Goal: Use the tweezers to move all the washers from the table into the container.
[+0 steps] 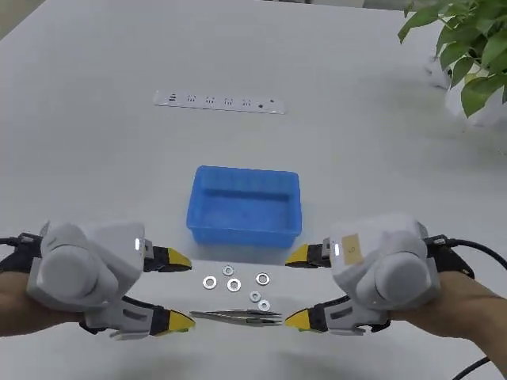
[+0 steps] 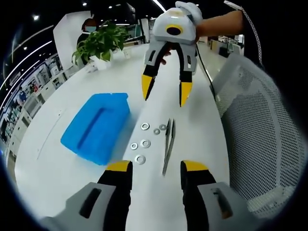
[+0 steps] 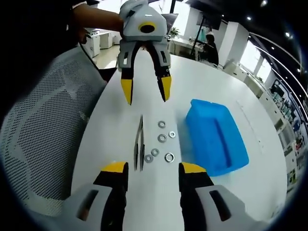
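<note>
Left gripper (image 1: 188, 290), right gripper (image 1: 289, 288): rounded grey-white housings, black fingers (image 1: 162, 255) tipped yellow, lit indicator strips, black cables (image 1: 475, 248) at rear; tan label on right.

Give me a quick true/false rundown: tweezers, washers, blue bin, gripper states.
1. The slim metal tweezers lie on the white table, ungripped. True.
2. The blue plastic container holds washers. False: it looks empty; six small silver ring washers lie on the table in front of it.
3. The left gripper and right gripper are both open. True.
4. The tweezers lie beyond the container. False: they lie nearer the person than the washers, between the grippers.
</note>
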The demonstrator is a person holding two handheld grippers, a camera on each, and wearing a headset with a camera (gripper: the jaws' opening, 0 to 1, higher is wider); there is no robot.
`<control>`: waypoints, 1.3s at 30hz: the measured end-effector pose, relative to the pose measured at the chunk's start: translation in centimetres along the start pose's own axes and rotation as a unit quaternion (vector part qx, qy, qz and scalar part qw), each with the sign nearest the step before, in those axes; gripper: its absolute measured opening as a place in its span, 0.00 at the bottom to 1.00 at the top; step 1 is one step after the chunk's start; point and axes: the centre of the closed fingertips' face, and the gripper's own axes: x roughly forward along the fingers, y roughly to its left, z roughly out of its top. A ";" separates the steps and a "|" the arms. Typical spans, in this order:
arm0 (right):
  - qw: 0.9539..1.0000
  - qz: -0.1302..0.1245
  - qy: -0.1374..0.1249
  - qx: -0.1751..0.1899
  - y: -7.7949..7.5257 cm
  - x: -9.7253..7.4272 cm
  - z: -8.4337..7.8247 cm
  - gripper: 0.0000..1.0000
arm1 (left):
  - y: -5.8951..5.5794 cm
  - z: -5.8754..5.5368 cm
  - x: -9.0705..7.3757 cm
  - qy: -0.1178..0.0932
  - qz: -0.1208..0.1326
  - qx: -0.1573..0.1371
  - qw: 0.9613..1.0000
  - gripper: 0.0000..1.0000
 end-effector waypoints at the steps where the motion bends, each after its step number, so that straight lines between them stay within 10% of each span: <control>1: 1.000 0.002 0.000 -0.003 0.1 0.1 0.0 0.42 | -0.1 0.0 0.1 0.002 -0.002 0.002 1.000 0.43; 39: 0.997 0.068 0.015 -0.039 2.2 5.7 0.4 0.16 | -1.3 -2.8 3.1 0.064 -0.059 0.030 0.996 0.10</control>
